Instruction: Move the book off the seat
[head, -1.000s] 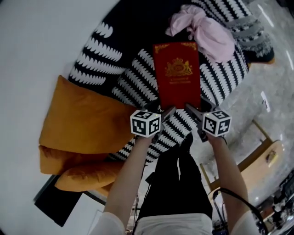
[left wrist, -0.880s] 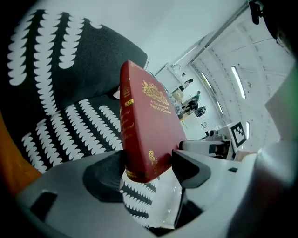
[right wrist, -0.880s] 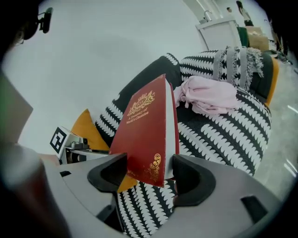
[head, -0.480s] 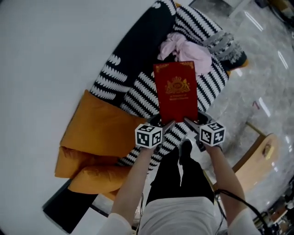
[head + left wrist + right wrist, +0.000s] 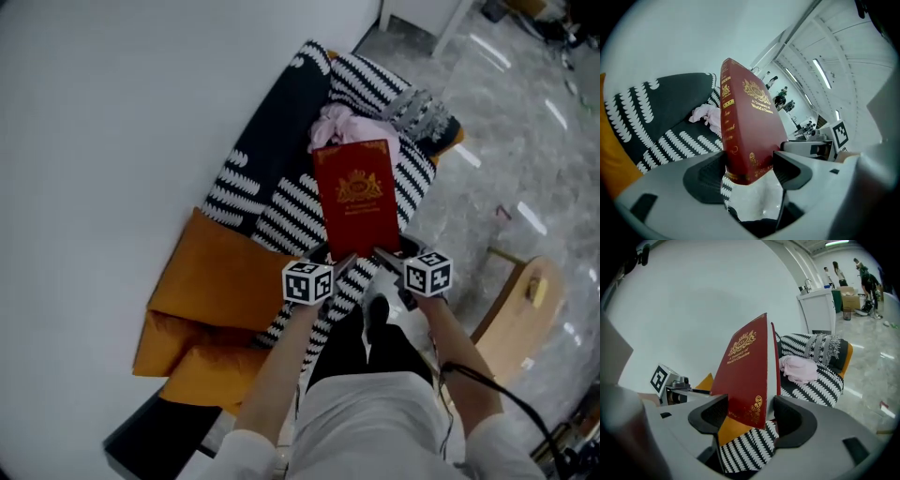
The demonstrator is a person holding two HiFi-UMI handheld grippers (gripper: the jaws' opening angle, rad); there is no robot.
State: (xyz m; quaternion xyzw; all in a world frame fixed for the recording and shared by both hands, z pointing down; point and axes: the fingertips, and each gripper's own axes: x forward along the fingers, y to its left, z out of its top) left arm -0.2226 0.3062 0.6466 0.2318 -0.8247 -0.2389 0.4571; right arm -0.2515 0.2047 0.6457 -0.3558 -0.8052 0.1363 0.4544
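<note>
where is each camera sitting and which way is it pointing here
Head view: on the person's head, looking steeply down at the sofa and book; forearms, legs, left hand-held gripper and right hand-held gripper show.
Left gripper view: on the left hand-held gripper, looking along its jaws, shut on the book's lower corner.
Right gripper view: on the right one, along its jaws, at the cover.
Both gripper views share the book and pink cloth.

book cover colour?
The book is red with a gold crest and gold lettering. It shows best in the head view.
</note>
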